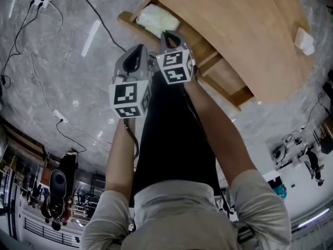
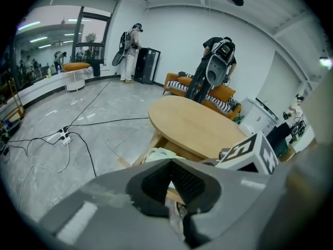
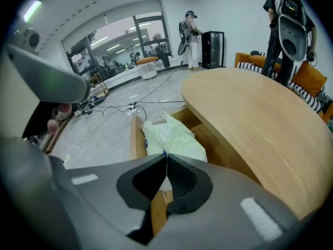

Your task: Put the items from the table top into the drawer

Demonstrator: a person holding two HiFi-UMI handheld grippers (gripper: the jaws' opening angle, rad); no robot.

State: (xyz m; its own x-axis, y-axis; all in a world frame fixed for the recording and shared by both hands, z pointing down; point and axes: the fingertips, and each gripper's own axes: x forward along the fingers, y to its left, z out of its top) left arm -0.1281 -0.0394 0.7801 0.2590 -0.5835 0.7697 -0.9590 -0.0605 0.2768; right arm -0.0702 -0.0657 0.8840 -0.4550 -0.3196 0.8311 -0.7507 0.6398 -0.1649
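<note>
Left tongs [image 2: 170, 163] and right tongs [image 3: 166, 158]: both closed together, empty, just above the open drawer [image 1: 126, 19]. Pale bag [image 1: 157, 20] lies inside the drawer. Placement judged done. A white item [image 1: 304, 40] sits on the table [image 1: 250, 30], well apart from the drawer; the next move would be to fetch it.

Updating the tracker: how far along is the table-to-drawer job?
Done: a crumpled pale plastic bag lies in the open wooden drawer. In hand: nothing; left gripper and right gripper are both shut, empty, by the drawer. Left: a small white item on the round wooden table.
</note>
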